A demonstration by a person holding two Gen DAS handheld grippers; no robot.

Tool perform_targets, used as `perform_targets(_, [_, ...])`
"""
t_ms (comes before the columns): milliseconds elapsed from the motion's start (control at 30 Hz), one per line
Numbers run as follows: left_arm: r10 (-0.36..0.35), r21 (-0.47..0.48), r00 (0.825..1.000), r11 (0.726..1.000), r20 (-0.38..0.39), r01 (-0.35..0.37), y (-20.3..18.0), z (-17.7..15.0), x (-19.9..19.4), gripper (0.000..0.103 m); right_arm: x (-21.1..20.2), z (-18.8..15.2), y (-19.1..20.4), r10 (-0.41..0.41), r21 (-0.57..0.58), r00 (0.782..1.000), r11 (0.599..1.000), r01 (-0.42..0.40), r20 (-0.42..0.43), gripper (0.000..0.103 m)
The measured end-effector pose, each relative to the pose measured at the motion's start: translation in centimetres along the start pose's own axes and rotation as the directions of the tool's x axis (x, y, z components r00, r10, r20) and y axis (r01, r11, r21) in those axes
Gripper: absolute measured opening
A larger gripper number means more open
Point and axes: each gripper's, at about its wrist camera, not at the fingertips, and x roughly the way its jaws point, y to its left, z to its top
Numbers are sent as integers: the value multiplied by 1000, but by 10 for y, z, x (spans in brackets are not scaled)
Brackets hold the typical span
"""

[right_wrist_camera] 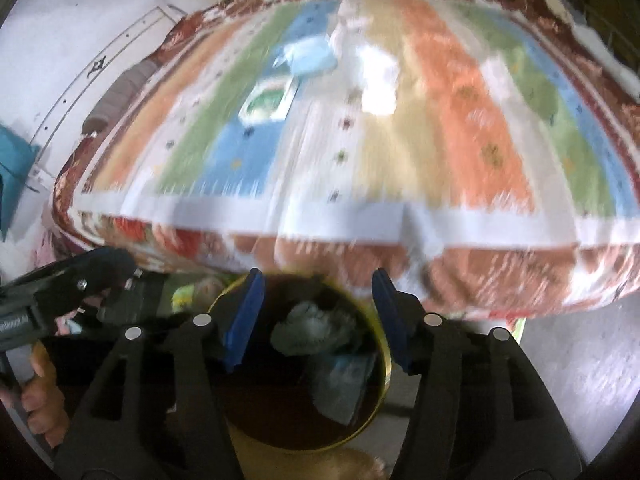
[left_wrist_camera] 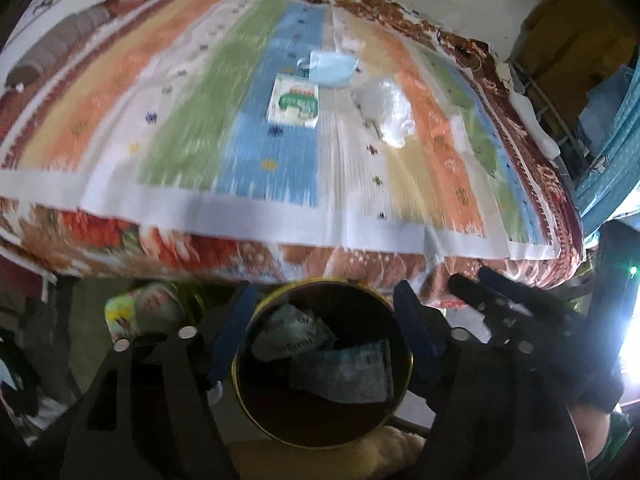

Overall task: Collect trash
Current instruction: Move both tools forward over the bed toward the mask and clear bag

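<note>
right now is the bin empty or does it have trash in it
Has trash: crumpled wrappers lie inside the round bin.

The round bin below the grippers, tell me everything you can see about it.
The bin is a round, upright container with a yellow-gold rim and a dark brown inside, standing on the floor just in front of the bed's edge. It is open-topped and holds crumpled trash: a pale wrapper with print and a bluish packet with a barcode. Nothing grips it; both grippers hang above its mouth with open jaws. Its outer wall is mostly hidden.
</note>
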Motion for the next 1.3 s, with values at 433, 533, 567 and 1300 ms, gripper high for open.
perform_targets(433, [82, 43, 990, 995, 112, -88, 2, 69, 4, 97, 4, 48, 5, -95, -106, 988, 988, 108, 125, 94])
perform_targets(533, [86, 62, 989, 994, 123, -94, 2, 81, 10, 97, 10, 60, 5, -98, -123, 985, 986, 116, 141, 94])
perform_targets(567, [94, 69, 986, 992, 134, -104, 4, 85, 12, 97, 12, 63, 4, -99, -123, 985, 986, 117, 143, 94])
perform_targets(1300, [-42, 189, 974, 982, 222, -1, 18, 160, 69, 97, 56, 122, -16, -68, -112, 981, 990, 89, 179, 94])
